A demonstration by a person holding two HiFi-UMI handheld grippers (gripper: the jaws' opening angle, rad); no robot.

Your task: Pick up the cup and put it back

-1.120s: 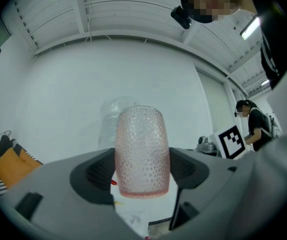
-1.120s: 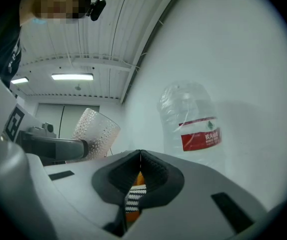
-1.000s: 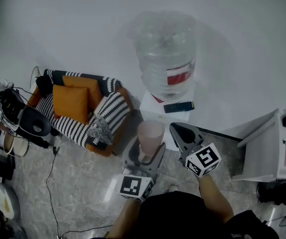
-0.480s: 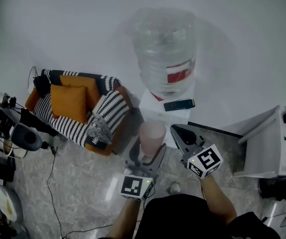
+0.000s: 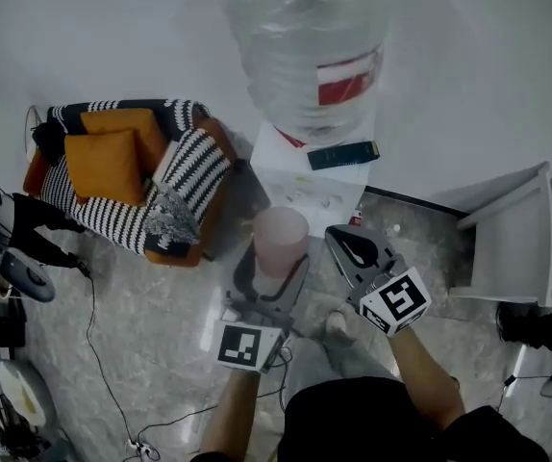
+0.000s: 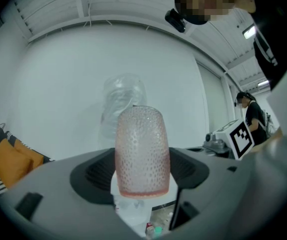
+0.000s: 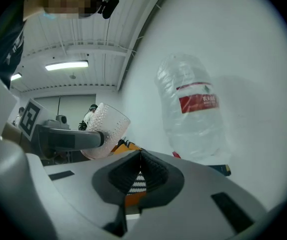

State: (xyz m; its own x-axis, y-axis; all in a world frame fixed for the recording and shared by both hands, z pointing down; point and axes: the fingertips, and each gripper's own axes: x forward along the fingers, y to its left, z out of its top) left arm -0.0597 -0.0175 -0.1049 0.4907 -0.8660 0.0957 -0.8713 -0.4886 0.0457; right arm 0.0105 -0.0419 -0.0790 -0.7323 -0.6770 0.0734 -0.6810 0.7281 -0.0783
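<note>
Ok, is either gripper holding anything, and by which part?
The left gripper is shut on the pink dimpled cup, with its jaws on opposite sides of the cup's lower body. The right gripper is shut and empty.

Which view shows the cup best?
The left gripper view: the cup stands centred, clamped between the jaws. The head view shows it from above; the right gripper view catches it small, partly behind a jaw.

The left gripper point(image 5: 274, 282) points forward from the left forearm point(image 5: 220, 422), its jaws pressed on both sides of the pink dimpled cup point(image 5: 282, 239) between them. The right gripper point(image 5: 345, 246), just beside it, has its jaws closed together.
</note>
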